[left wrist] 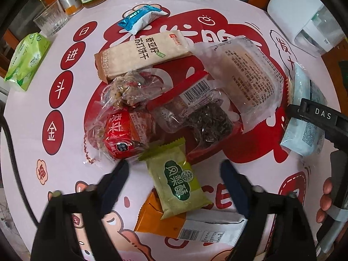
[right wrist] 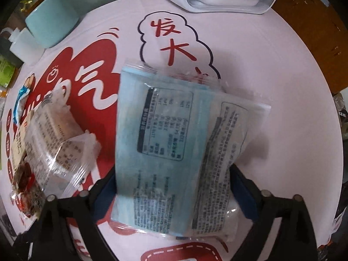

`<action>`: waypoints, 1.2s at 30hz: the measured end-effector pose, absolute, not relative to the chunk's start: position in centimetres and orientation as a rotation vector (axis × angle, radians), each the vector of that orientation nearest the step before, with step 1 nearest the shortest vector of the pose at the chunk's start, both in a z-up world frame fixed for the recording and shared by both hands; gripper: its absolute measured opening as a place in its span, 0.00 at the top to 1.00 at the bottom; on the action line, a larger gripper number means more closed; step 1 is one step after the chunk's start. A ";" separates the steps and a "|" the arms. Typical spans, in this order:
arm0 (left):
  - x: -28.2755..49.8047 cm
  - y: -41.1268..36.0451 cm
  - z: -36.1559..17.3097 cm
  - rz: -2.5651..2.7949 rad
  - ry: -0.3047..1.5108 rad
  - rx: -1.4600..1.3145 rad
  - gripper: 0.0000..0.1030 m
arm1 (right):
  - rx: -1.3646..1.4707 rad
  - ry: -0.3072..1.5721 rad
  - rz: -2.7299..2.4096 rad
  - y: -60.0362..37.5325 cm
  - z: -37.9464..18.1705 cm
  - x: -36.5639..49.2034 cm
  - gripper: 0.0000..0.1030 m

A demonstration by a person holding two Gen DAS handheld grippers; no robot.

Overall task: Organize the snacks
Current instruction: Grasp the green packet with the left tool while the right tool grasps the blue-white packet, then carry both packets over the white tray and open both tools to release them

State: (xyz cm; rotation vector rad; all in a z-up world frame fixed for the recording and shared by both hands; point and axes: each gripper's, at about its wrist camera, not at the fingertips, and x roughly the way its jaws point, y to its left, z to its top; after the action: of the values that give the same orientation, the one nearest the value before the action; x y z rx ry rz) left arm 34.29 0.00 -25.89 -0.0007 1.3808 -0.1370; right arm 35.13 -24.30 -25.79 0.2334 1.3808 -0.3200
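Between fingers of right tool (right wrist: pixel 174 187), pale blue packet (right wrist: pixel 161 134) being clamped; left tool (left wrist: pixel 174 174) hanging wide open, holding nothing, over green packet (left wrist: pixel 178 182) on tabletop (left wrist: pixel 256 169).

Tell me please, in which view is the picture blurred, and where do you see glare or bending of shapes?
Right wrist view: the blue packet between the fingers is soft with blur, its small print unreadable. Left wrist view: sharp, the green packet reads clearly; glare whitens the clear wrapper. Both views: fisheye bends the table edge into a curve, with dark corners.
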 end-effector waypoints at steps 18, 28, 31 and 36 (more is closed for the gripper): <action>29.9 3.4 -16.3 -0.163 1.295 -0.061 0.62 | 0.336 1.193 -0.029 -25.9 -12.7 26.4 0.11; 20.8 2.4 -4.6 -0.287 1.104 -0.027 0.62 | 0.240 1.011 0.190 -22.8 -3.5 15.8 0.11; 17.4 2.1 -2.4 -0.312 1.056 -0.018 0.62 | 0.215 0.990 0.248 -21.9 -2.6 12.7 0.11; 11.8 1.5 -0.4 -0.322 0.986 0.017 0.62 | 0.157 0.977 0.328 -20.2 -3.2 8.5 0.11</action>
State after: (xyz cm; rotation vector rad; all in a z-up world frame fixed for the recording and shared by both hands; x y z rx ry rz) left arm 11.77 1.54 -0.44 0.0172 0.9864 -0.3217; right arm 8.48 -20.22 -3.16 0.1568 0.9768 0.3277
